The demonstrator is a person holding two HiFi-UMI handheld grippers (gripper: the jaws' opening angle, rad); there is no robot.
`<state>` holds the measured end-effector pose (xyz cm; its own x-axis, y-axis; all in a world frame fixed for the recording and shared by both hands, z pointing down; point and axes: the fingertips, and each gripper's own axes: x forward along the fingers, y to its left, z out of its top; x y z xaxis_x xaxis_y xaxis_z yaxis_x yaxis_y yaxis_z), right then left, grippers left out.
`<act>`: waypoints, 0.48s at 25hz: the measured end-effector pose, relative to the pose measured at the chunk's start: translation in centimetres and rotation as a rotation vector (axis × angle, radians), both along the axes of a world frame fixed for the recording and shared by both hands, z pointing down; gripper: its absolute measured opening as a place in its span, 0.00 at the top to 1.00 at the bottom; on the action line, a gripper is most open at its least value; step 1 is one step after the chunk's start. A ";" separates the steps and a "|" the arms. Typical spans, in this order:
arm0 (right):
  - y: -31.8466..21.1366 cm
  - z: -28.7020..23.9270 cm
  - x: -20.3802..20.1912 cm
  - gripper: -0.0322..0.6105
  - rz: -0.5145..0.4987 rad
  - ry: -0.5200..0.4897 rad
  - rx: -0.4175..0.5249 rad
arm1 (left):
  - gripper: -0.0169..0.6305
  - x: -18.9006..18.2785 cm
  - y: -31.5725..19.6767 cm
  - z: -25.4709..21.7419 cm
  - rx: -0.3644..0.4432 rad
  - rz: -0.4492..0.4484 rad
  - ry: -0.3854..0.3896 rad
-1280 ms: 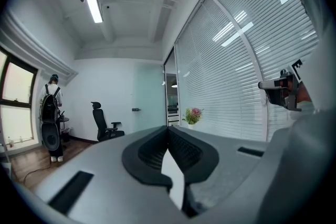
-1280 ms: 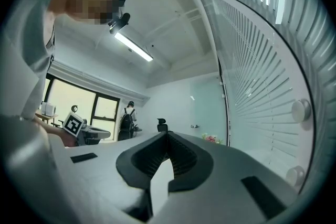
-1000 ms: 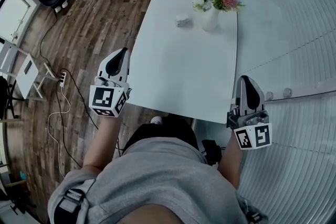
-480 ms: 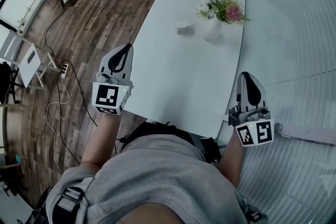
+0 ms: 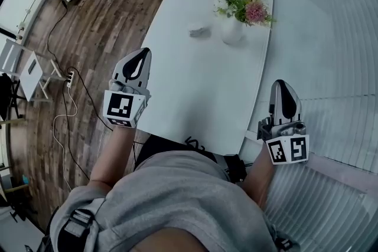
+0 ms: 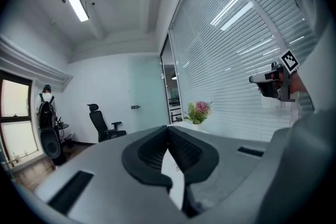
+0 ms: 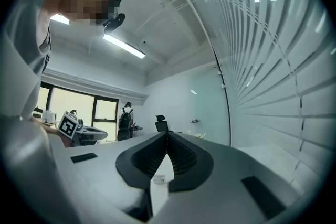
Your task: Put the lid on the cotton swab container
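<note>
- Holding the left tool (image 5: 142, 56) just off the near left edge of the white bench (image 5: 207, 91), above the wooden floor (image 5: 88, 20), with its tip aimed toward the far end.
- Showing that tool's jaws pressed together at the tips in the left gripper view, with nothing pinched between them.
- Holding the right tool (image 5: 281, 87) just past the near right edge of the bench, beside the slatted blinds (image 5: 331, 38), also aimed toward the far end.
- Showing the right tool's jaws pressed together too in the right gripper view, again with nothing gripped.
- Catching a small pale speck through the gap below the right tool's closed tips, too tiny to name.
- Finding the task's thing, a small white container (image 5: 198, 30), on the far part of the bench, well apart from both tools.
- Sitting just left of a white vase (image 5: 231, 33) with pink and white flowers (image 5: 245, 6), near it but not clearly touching.
- Leaving open whether a lid sits on the container, too small to tell from the head view.
- Lying across the floor to the left of the bench, a thin cable (image 5: 65, 127).
- Standing far off on the left in the left gripper view, a black office chair (image 6: 102, 123).
- Filling the near bottom of the head view, a grey shirt (image 5: 177, 203) and two bare forearms behind the marker cubes.
</note>
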<state>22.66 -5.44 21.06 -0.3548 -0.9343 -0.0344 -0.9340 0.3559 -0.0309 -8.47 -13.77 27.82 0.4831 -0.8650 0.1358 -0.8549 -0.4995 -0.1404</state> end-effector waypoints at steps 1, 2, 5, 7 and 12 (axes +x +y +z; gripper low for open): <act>0.0 0.2 0.1 0.91 0.006 0.007 -0.003 | 0.96 0.3 -0.4 0.1 0.000 0.010 0.005; 0.0 0.5 0.3 0.91 0.011 0.012 -0.006 | 0.96 0.6 -0.8 0.2 -0.001 0.023 0.010; 0.0 1.3 0.7 0.91 0.041 0.009 -0.025 | 0.96 1.3 -1.6 0.2 -0.006 0.064 0.011; -0.4 1.7 1.0 0.91 0.061 0.007 -0.040 | 0.96 1.2 -2.2 0.4 -0.012 0.076 0.011; -1.4 2.7 -0.1 0.91 0.052 0.023 -0.063 | 0.96 0.6 -3.6 1.3 -0.018 0.087 0.026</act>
<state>22.51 -6.88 23.71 -0.3062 -0.9514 0.0325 -0.9518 0.3053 -0.0298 -7.83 -17.40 29.15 0.5601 -0.8169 0.1378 -0.8111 -0.5746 -0.1092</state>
